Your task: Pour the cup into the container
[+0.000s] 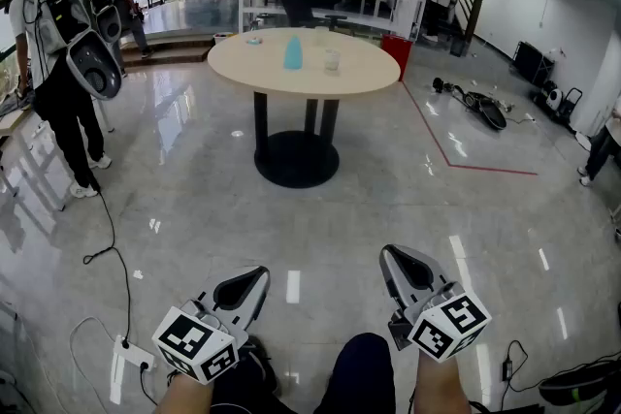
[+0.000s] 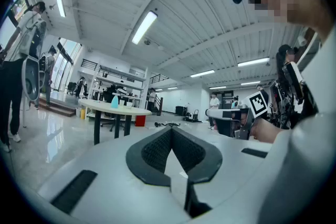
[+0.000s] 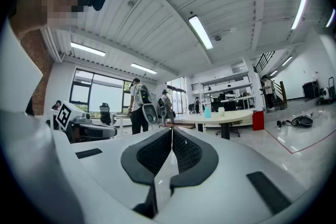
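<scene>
While you stand well back from the round table (image 1: pixel 361 70), the head view shows both tools held low in front of you over the glossy floor (image 1: pixel 320 218): the left gripper (image 1: pixel 259 275) and the right gripper (image 1: pixel 389 255) point level towards the table, each with its jaws drawn together and nothing in them. On the tabletop a tall blue vessel (image 1: pixel 293 53) stands just beside a clear vessel (image 1: pixel 333 61); both are too small to tell cup from container. A person with a backpack (image 1: pixel 60 82) stands at the far left. Through the left gripper view, your left gripper's (image 2: pixel 170 129) ribbed pads meet at the tip and grip nothing. The table (image 2: pixel 131 110) sits far beyond them, with the blue vessel (image 2: pixel 114 102) and the clear vessel (image 2: pixel 122 103) on it. Through the right gripper view, your right gripper (image 3: pixel 171 129) is likewise fully closed and empty. The table (image 3: pixel 233 116) is well apart from it, bearing the blue vessel (image 3: pixel 208 112) and the clear vessel (image 3: pixel 221 111).
</scene>
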The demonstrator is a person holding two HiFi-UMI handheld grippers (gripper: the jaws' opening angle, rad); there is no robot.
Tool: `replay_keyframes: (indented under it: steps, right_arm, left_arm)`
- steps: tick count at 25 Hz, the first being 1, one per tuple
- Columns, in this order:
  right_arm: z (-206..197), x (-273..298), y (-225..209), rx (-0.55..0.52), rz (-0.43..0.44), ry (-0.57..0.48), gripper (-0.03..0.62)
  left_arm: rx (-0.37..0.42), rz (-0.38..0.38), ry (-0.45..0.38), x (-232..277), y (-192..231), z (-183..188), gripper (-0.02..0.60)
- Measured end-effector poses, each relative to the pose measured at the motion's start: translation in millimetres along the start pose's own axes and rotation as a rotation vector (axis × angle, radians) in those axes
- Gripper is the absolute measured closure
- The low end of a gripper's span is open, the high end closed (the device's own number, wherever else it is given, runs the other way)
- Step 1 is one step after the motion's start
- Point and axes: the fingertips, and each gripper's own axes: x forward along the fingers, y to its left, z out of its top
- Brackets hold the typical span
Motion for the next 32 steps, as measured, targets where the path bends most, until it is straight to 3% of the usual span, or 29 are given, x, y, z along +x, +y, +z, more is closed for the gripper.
replay_keyframes:
  steps: [8, 19, 26, 32]
  right_arm:
    - [27.2, 16.0, 1.0, -0.020, 0.016, -0.022, 0.588]
    - [22.0, 78.0, -63.7, 0.008, 0.026, -0.025, 0.588]
    - [23.5, 152.3, -124.1, -0.001, 0.024, -0.043, 0.588]
    - [27.4, 212.5, -149.8, -0.004, 0.055, -0.038, 0.586]
  left_arm:
    - [-0.028, -0.002, -0.031, 6.3, 11.7, 29.0, 0.580]
    - [0.000, -0.013, 0.004, 87.1, 51.3, 34.3, 0.580]
    - [0.019, 0.016, -0.023, 148.2, 106.6, 41.6, 0.580]
    - [0.004, 0.058, -0.032, 182.6, 155.5, 48.3, 0.580]
